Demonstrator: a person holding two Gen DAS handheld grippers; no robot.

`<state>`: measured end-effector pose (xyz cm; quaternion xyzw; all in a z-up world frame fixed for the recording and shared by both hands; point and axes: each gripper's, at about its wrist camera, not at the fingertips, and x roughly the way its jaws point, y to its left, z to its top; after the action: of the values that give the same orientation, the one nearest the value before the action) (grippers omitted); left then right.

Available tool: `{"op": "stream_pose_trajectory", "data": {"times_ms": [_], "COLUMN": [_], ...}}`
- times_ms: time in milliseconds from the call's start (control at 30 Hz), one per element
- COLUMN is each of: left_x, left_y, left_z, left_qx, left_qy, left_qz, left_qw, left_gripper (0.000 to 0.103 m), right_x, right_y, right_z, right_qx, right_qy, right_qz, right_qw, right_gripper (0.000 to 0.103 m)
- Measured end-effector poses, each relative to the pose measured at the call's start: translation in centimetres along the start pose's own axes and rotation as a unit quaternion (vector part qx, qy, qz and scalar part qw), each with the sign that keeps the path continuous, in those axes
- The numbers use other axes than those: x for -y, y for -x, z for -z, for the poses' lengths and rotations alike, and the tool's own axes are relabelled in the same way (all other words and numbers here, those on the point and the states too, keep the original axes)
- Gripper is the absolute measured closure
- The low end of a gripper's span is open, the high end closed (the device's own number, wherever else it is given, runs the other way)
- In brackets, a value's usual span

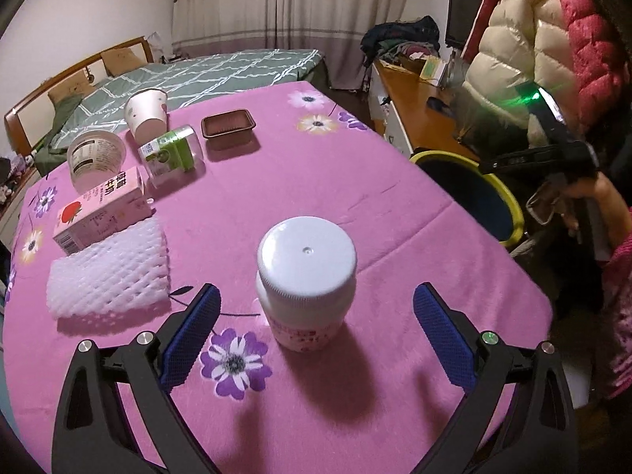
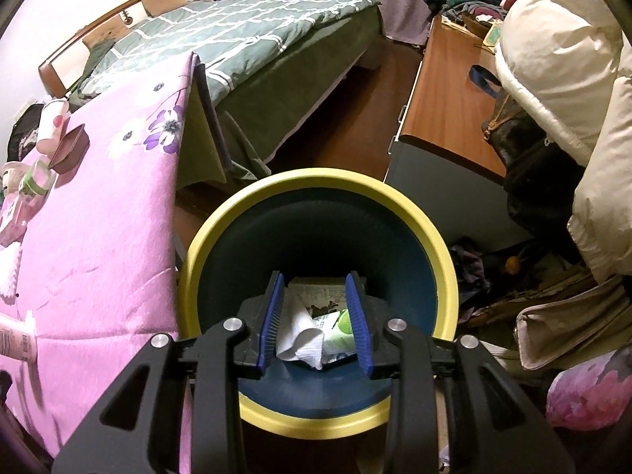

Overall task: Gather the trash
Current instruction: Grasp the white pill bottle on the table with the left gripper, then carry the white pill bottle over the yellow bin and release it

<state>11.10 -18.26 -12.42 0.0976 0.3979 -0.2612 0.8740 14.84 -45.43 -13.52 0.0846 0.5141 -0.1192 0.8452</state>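
A white-capped plastic bottle [image 1: 306, 280] stands upright on the pink flowered tablecloth [image 1: 276, 181]. My left gripper [image 1: 316, 300] is open, its blue pads on either side of the bottle and apart from it. My right gripper [image 2: 316, 288] hangs over the yellow-rimmed dark bin [image 2: 410, 205] beside the table, partly open and empty. In the bin lie a white tissue [image 2: 304, 339] and a green-and-white wrapper [image 2: 339, 326]. The bin also shows in the left wrist view [image 1: 474, 181].
On the table's far left lie a white foam net [image 1: 106, 272], a strawberry milk carton [image 1: 102, 209], a clear jar with green label [image 1: 173, 154], two paper cups [image 1: 148, 114], and a brown tray [image 1: 228, 125]. A bed [image 2: 256, 39] and wooden desk [image 2: 446, 91] stand beyond.
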Motion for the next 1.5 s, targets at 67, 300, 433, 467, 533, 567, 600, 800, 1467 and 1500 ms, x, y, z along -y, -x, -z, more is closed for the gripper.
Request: {"op": "stream_pose_trajectory", "data": {"times_ms": [67, 300, 433, 467, 533, 567, 600, 800, 1467, 1500], "left_x": [-0.2, -1.1, -0.7, -0.4, 0.0, 0.4, 0.8, 4.7, 20.8, 21.1], "left_y": [-0.6, -1.9, -2.0, -2.0, -1.8, -1.7, -1.6, -1.5, -13.5, -14.3], "left_z": [-0.1, -0.2, -0.5, -0.6, -1.0, -1.3, -1.6, -5.3, -14.6, -14.8], "left_qx": [-0.006, -0.016, -0.012, -0.010, -0.008, -0.006, -0.004, 0.016, -0.060, -0.061], "left_qy": [0.003, 0.021, 0.007, 0.000, -0.006, -0.012, -0.016, -0.062, -0.151, -0.148], "left_qz": [-0.003, -0.006, -0.004, -0.006, -0.001, 0.002, 0.004, 0.033, 0.131, 0.126], "left_qw": [1.0000, 0.9996, 0.9999, 0.9999, 0.9999, 0.9999, 0.9999, 0.9974, 0.9780, 0.9791], "left_gripper": [0.019, 0.044, 0.055, 0.056, 0.056, 0.056, 0.056, 0.056, 0.055, 0.051], "right_x": [0.0, 0.0, 0.1, 0.1, 0.2, 0.3, 0.4, 1.8, 7.5, 7.6], "right_y": [-0.2, -0.7, -0.7, -0.6, -0.5, -0.4, -0.3, 0.7, 3.6, 3.6], "right_z": [0.1, 0.3, 0.5, 0.6, 0.9, 1.1, 1.3, 2.6, 6.7, 6.9], "right_qx": [-0.001, -0.002, -0.001, 0.000, 0.004, 0.005, 0.007, 0.023, 0.054, 0.054], "right_qy": [0.000, 0.002, 0.001, 0.000, 0.000, 0.000, -0.001, -0.014, -0.049, -0.050], "right_qz": [-0.002, -0.009, -0.008, -0.007, -0.002, -0.001, 0.001, 0.007, 0.028, 0.029], "right_qw": [1.000, 1.000, 1.000, 1.000, 1.000, 1.000, 1.000, 1.000, 0.997, 0.997], "right_gripper": [0.072, 0.071, 0.071, 0.071, 0.071, 0.071, 0.071, 0.071, 0.063, 0.063]}}
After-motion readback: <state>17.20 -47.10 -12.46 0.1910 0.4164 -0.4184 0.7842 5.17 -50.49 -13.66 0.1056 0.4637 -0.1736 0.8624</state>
